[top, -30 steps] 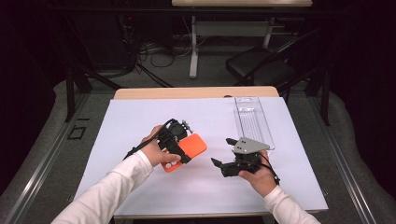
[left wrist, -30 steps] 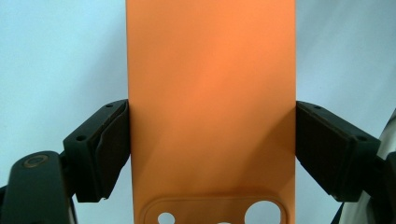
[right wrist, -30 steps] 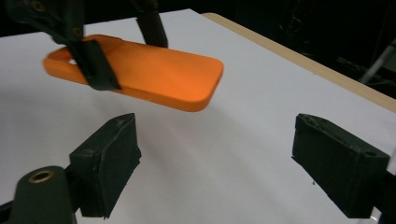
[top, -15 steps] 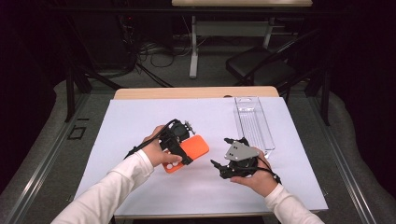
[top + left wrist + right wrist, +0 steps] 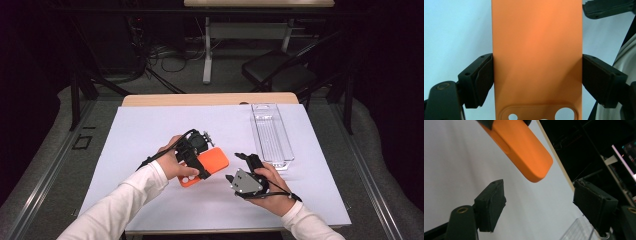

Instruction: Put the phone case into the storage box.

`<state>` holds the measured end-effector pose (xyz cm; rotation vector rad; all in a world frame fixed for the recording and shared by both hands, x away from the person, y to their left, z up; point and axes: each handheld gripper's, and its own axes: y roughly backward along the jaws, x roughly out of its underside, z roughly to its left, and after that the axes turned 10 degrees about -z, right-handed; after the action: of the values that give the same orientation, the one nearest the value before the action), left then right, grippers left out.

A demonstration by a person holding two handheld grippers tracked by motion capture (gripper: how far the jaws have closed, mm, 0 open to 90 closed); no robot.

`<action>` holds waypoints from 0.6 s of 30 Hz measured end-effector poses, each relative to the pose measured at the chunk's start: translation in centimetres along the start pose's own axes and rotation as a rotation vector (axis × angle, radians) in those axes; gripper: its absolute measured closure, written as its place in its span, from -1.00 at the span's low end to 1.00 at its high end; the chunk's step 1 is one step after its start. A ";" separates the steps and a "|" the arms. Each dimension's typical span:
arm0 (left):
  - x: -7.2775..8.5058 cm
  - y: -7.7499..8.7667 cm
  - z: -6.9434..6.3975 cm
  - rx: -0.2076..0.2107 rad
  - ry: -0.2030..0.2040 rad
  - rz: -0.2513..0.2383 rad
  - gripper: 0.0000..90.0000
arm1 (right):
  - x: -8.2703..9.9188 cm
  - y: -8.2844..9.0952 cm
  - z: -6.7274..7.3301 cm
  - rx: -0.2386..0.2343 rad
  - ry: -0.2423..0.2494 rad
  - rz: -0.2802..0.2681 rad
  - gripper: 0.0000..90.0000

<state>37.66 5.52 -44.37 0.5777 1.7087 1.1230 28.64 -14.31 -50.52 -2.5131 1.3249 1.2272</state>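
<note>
At lower centre of the high view, the right gripper (image 5: 243, 161) points up-frame over the white-covered counter (image 5: 150, 125), its jaws wide apart with nothing between them, having just been closing. Just left of it, the left gripper (image 5: 200, 161) has its jaws clamped on the long edges of a flat orange rubbery phone case (image 5: 212, 161). Farther right lies a clear plastic tray (image 5: 270, 131).

The left hand-held gripper (image 5: 537, 75) clamps an orange phone case (image 5: 536, 50) by its long edges, both black pads pressed against them. Camera cutouts show at the case's bottom. The white bench (image 5: 454, 30) lies behind.
</note>
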 end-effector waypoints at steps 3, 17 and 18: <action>-0.1 -0.1 -0.1 0.004 -0.001 0.006 -0.65 | 0.2 -0.2 0.5 0.010 0.116 -0.002 -0.41; -0.6 -0.4 -0.2 0.017 -0.007 0.012 -0.65 | 0.1 -0.4 0.9 0.021 0.365 0.005 -0.31; -0.6 -0.4 -0.2 0.016 -0.006 0.010 -0.65 | 0.1 -0.4 1.0 0.008 0.376 0.005 -0.29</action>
<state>37.74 4.76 -44.44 0.5998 1.7131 1.1141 28.35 -13.75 -51.38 -2.8347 1.3943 0.7680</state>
